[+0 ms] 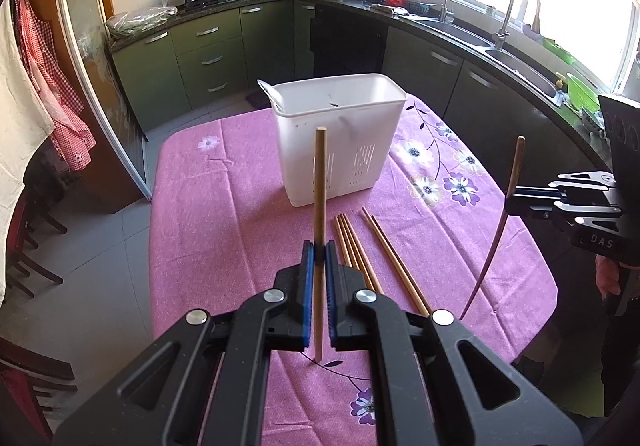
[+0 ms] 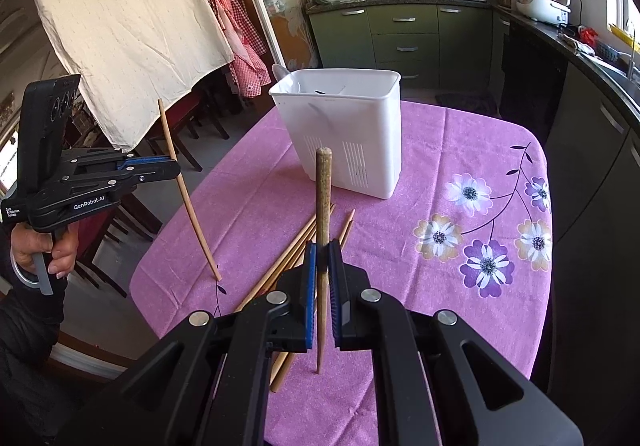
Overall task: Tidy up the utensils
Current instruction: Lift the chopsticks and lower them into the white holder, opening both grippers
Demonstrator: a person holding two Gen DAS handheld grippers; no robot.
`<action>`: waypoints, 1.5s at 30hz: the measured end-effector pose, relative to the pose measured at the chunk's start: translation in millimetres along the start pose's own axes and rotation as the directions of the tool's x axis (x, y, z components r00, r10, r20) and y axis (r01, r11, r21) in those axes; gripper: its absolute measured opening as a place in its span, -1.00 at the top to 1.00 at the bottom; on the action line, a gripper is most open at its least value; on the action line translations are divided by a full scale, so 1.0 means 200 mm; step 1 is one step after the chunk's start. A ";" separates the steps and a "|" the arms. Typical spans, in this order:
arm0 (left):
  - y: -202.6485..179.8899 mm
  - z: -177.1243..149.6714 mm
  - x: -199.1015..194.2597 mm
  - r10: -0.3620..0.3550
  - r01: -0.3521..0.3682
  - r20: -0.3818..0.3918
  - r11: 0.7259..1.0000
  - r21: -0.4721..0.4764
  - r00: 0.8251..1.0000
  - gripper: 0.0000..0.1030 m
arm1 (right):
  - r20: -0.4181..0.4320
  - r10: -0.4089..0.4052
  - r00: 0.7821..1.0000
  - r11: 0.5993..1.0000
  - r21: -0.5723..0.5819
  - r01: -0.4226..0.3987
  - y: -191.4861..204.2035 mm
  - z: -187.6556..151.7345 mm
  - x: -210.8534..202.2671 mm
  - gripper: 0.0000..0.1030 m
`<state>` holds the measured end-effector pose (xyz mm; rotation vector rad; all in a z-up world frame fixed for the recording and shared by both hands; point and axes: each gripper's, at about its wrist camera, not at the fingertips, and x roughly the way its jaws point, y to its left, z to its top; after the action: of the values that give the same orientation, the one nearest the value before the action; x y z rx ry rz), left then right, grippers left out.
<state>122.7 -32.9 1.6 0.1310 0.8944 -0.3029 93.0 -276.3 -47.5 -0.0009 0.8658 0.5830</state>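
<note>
Left wrist view: left gripper [image 1: 319,250] clamps one chopstick [image 1: 319,182] near its middle, upright, lifted clear for dropping into white holder [image 1: 340,150] ahead. Right gripper [image 2: 322,252] pinches second chopstick [image 2: 322,190] same way. Loose chopsticks [image 1: 360,246] wait on pink tablecloth [image 1: 224,214], between grippers and holder.

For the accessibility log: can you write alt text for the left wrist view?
The left gripper is shut on an upright chopstick above a pink floral tablecloth. Loose chopsticks lie before a white utensil basket; at right, the right gripper holds another chopstick.
</note>
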 end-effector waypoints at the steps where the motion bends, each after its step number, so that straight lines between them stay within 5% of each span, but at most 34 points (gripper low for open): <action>1: 0.00 0.01 0.00 -0.001 0.001 0.001 1.000 0.000 1.000 0.89 | 0.003 0.001 1.000 1.000 -0.002 -0.001 0.00 0.01 0.00 0.86; 20: 0.02 0.30 -0.17 -0.046 0.047 0.085 0.999 -0.004 0.995 0.89 | 0.123 0.016 0.992 0.999 -0.054 -0.009 0.07 0.43 -0.21 0.86; 30: 0.01 0.69 -0.44 -0.026 0.029 0.321 1.000 -0.005 0.947 0.89 | 0.322 -0.006 0.947 1.000 -0.008 0.009 0.02 0.88 -0.50 0.86; 33: 0.01 0.78 -0.38 0.007 -0.001 0.365 1.000 -0.019 0.931 0.89 | 0.336 -0.058 0.940 0.998 0.009 0.058 -0.01 0.99 -0.44 0.86; 37: 0.02 0.82 -0.22 0.040 -0.027 0.359 0.999 -0.043 0.932 0.89 | 0.266 -0.097 0.959 0.995 0.004 0.100 -0.03 1.02 -0.22 0.86; 45: 0.04 0.77 0.09 0.065 -0.056 0.232 0.997 -0.045 0.971 0.89 | 0.119 -0.127 0.985 0.991 -0.026 0.131 -0.07 0.93 0.18 0.86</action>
<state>251.0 -65.9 83.7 0.0856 0.6612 -0.2385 250.8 -227.6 45.1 -0.0529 0.7358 0.4717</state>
